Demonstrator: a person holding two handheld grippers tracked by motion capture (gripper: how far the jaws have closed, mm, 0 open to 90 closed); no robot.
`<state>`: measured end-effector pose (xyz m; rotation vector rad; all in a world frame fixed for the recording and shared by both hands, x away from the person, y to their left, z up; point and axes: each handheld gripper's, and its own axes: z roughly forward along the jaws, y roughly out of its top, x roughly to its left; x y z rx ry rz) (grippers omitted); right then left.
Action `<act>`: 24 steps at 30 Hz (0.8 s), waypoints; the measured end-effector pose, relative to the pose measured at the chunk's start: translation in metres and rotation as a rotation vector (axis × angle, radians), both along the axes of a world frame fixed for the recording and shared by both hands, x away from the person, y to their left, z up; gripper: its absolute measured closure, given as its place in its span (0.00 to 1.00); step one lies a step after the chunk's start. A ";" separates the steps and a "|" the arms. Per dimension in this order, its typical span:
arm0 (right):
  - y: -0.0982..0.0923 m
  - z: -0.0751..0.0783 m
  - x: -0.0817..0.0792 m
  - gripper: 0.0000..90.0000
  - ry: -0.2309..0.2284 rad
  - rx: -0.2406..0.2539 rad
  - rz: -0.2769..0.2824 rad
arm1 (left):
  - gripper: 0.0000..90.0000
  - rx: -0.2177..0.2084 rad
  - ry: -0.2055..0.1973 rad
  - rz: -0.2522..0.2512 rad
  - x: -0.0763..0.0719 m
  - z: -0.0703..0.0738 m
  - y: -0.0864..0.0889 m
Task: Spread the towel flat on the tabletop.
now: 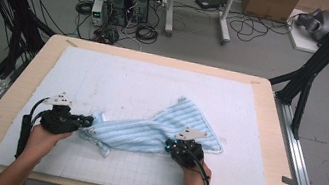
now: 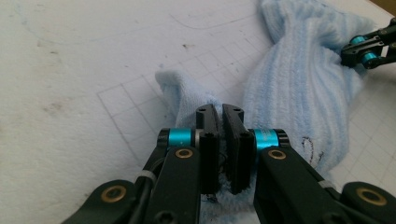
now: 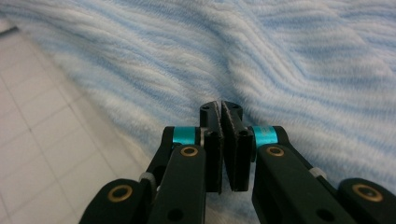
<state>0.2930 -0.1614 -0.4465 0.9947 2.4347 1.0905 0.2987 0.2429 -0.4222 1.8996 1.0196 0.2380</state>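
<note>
Two bare forearms enter from the near edge of the table, each hand wrapped around a black two-jaw gripper with turquoise collars and a grey three-cornered plate on top. The left gripper (image 1: 88, 121) lies low over the near-left part of the white gridded foam mat (image 1: 143, 86), the wrist angled inward and the jaws pointing level toward the right. Its jaws are pinched nearly together on a bunched end of the light blue and white striped fleece cloth (image 1: 156, 127); in the left gripper view (image 2: 221, 122) fabric shows squeezed between the pads.

The right gripper (image 1: 170, 145) sits near the middle of the mat's near edge, the hand cupped behind it and a black cable trailing back along the forearm. Its jaws point leftward and are closed tight on the cloth's near hem; in the right gripper view (image 3: 221, 110) the tips meet with fleece pressed around them.

The cloth (image 3: 280, 56) is soft and ribbed, with pale blue and white stripes. It stretches in a twisted band from the left gripper toward the right, then fans into a flatter triangle pointing toward the mat's far-right corner. A small dark scribble (image 2: 312, 148) marks the fabric, but it cannot be read.

The mat rests on a pale wooden table (image 1: 19, 98).
</note>
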 end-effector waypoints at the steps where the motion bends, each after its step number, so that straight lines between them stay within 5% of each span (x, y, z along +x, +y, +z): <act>1: -0.003 0.000 -0.002 0.97 -0.003 -0.006 -0.002 | 0.94 -0.010 -0.010 0.000 -0.001 0.000 0.000; 3: -0.009 0.001 -0.006 0.97 -0.002 -0.009 -0.008 | 0.90 -0.040 -0.020 -0.016 -0.003 -0.002 -0.002; 7: -0.023 0.001 -0.016 0.97 -0.007 -0.019 -0.022 | 0.55 -0.095 -0.046 -0.028 -0.004 -0.001 -0.007; 9: -0.030 0.002 -0.021 0.97 -0.010 -0.031 -0.029 | 0.46 -0.094 -0.086 -0.038 -0.005 0.002 -0.010; 15: -0.053 0.004 -0.036 0.97 -0.023 -0.053 -0.057 | 0.42 -0.096 -0.125 -0.050 0.001 0.013 -0.014; 24: -0.097 0.005 -0.044 0.97 -0.051 -0.070 -0.219 | 0.44 -0.097 -0.141 -0.089 0.018 0.021 -0.032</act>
